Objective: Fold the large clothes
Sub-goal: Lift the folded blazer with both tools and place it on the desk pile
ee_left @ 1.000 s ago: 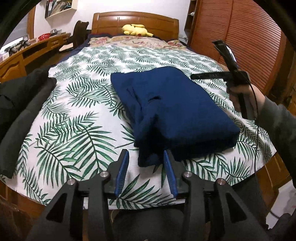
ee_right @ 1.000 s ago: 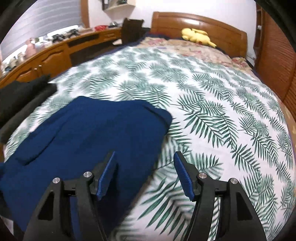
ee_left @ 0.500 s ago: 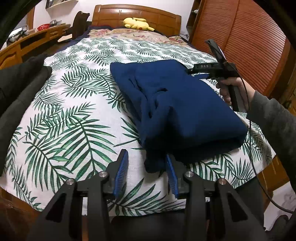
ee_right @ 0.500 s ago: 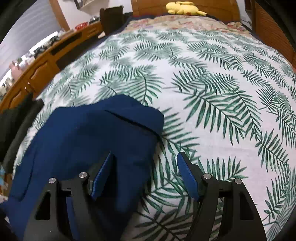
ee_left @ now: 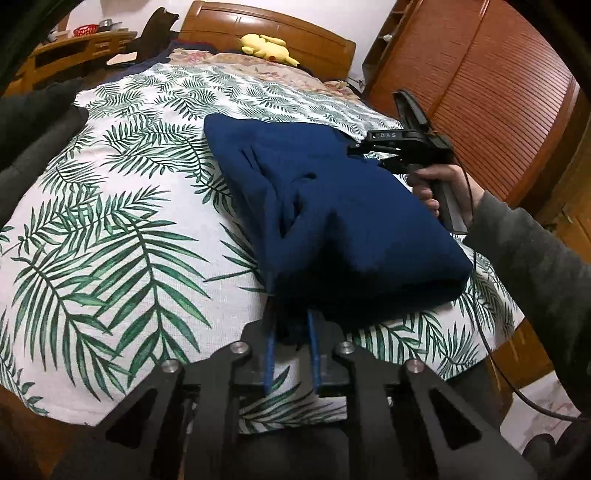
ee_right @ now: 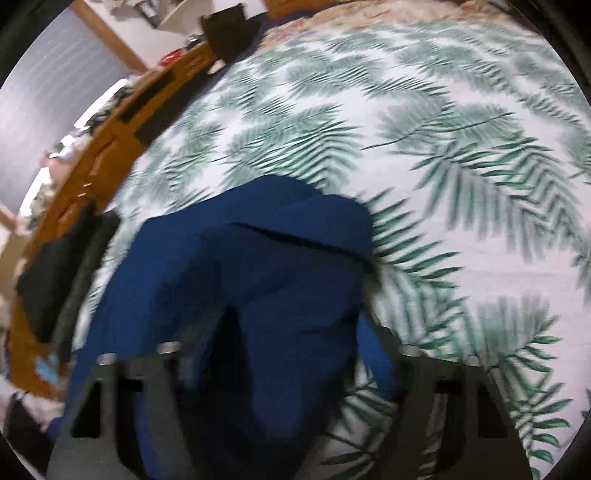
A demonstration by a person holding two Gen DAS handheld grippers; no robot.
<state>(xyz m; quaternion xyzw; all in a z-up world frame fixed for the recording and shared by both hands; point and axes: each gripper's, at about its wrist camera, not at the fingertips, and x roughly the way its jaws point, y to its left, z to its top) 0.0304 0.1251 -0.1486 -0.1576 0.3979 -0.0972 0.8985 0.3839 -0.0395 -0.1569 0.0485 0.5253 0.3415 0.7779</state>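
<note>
A navy garment [ee_left: 351, 206], folded into a thick block, lies on the palm-leaf bedsheet [ee_left: 129, 240] near the bed's right edge. My left gripper [ee_left: 290, 325] is at its near corner. The jaws are closing, and a dark fold of cloth is pinched between the blue pads. In the left wrist view my right gripper [ee_left: 369, 147] reaches onto the garment's far edge, with a hand [ee_left: 439, 188] around its handle. In the blurred right wrist view the garment [ee_right: 258, 240] bunches up between the closing fingers of my right gripper [ee_right: 297, 321], and the cloth touches both of them.
A yellow plush toy [ee_left: 266, 46] lies by the wooden headboard [ee_left: 266, 22]. Dark clothing [ee_left: 29, 140] is piled at the bed's left side. A slatted wooden wardrobe [ee_left: 498, 92] stands to the right and a wooden desk [ee_right: 122, 122] to the left. A grey sleeve [ee_left: 535, 266] crosses the right edge.
The left jaws have closed in on the garment's near corner. The right gripper came down onto the far edge and rolled, and its jaws have narrowed around the cloth.
</note>
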